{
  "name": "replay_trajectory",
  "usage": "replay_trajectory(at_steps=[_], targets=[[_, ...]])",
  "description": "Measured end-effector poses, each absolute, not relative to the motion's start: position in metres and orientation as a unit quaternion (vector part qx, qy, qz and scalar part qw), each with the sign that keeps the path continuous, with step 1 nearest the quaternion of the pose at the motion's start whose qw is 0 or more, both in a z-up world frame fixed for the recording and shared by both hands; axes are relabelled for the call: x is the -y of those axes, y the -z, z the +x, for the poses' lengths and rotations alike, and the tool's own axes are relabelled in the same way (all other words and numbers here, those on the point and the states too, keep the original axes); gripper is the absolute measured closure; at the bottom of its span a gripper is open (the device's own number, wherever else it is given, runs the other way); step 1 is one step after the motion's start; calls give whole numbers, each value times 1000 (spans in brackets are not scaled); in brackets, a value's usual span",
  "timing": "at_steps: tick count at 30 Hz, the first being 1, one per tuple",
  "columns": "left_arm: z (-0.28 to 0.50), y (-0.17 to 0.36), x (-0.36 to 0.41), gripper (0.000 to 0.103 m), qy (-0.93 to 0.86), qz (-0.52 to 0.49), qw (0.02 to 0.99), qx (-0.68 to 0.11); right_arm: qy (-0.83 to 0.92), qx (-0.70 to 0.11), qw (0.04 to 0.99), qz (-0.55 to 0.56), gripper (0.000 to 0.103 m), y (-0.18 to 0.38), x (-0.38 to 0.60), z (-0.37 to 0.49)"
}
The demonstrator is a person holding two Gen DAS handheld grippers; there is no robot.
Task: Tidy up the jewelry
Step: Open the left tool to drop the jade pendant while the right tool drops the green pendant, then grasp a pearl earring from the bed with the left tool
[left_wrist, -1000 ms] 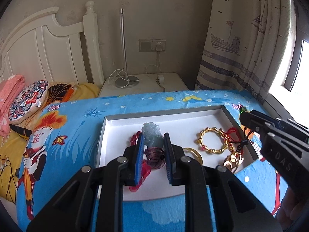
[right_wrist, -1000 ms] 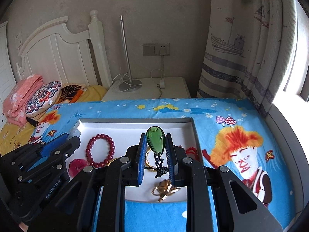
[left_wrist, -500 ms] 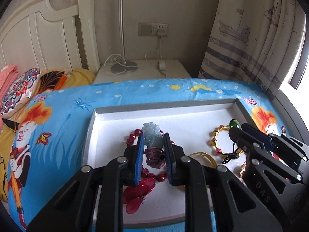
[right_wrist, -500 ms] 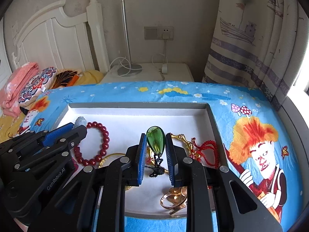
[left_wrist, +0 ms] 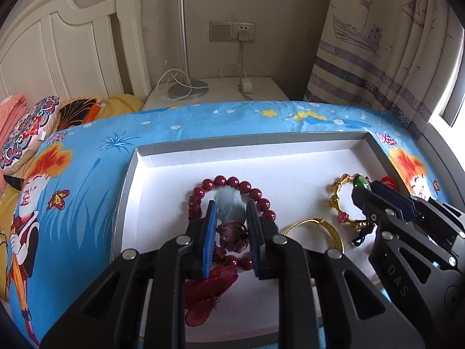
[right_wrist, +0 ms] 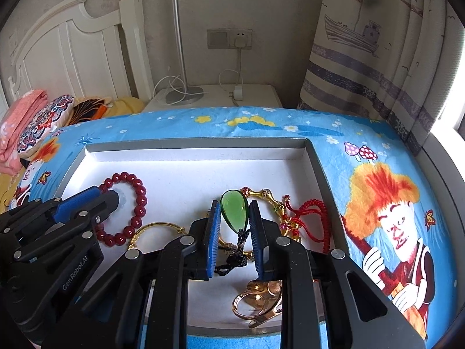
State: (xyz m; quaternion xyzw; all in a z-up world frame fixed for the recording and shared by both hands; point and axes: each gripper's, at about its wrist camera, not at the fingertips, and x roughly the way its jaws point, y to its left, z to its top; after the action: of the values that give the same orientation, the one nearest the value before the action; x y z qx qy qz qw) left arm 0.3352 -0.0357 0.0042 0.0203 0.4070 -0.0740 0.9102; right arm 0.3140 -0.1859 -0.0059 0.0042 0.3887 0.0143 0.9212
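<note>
— Over the white tray [left_wrist: 151, 163] on the bed, what do the left tongs [left_wrist: 231, 221] have?

— They pinch a pale jade pendant [left_wrist: 229, 205] between the blue pads [left_wrist: 210, 241]. A dark purple knot [left_wrist: 232, 235] hangs under it, between the jaws. The jaws are close together, with just the pendant between them.

— Where is it?

— Right above the red bead bracelet [left_wrist: 247, 187], which lies flat in the tray. A red gauzy flower piece [left_wrist: 209, 290] lies under the tongs, near the front wall.

— And the right tongs [right_wrist: 234, 224]?

— They pinch a green teardrop pendant [right_wrist: 234, 209]. Its black cord [right_wrist: 237, 250] hangs down between the jaws, which squeeze the pendant on both sides.

— How do the tongs point?

— Both point toward the far wall of the tray, a bit downward, side by side. The left one is over the left part, the right one over the right part.

— What shows only in one view?

— The right view shows a red knotted cord [right_wrist: 314, 218], a gold bamboo-look bracelet [right_wrist: 266, 197] and a gold clasp piece [right_wrist: 258, 302] near the front. The left view shows the red flower piece. Both show a thin gold bangle [left_wrist: 322, 229] between the tongs.

— And around the tray?

— A blue cartoon blanket [left_wrist: 87, 157], a white nightstand [left_wrist: 215, 93] and a boat curtain [left_wrist: 375, 46].
</note>
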Motion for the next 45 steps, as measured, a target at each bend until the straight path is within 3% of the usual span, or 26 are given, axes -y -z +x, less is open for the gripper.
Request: replay_trajectory(at_steps=[3,6,8,10,19,45], targets=[[335,-4,35,82,72,19,910,-407,-13,-391,920,5,82,7,187,314],[334,-6,32,73,71,13,913,-402,-13,-389,921,12,79,6,190,312],[331,-9,31,68,71,10,915,-397,-10,-385,923,14,57,4,194,309],[328,-12,29,63,69,8,918,-391,-8,-376,927,16,50,0,197,305],[305,-28,17,57,64,-18,929,-365,-7,-352,935,41,50,-17,217,277],[185,-25,47,56,105,-10,925,-364,1,-363,931,29,47,5,255,166]])
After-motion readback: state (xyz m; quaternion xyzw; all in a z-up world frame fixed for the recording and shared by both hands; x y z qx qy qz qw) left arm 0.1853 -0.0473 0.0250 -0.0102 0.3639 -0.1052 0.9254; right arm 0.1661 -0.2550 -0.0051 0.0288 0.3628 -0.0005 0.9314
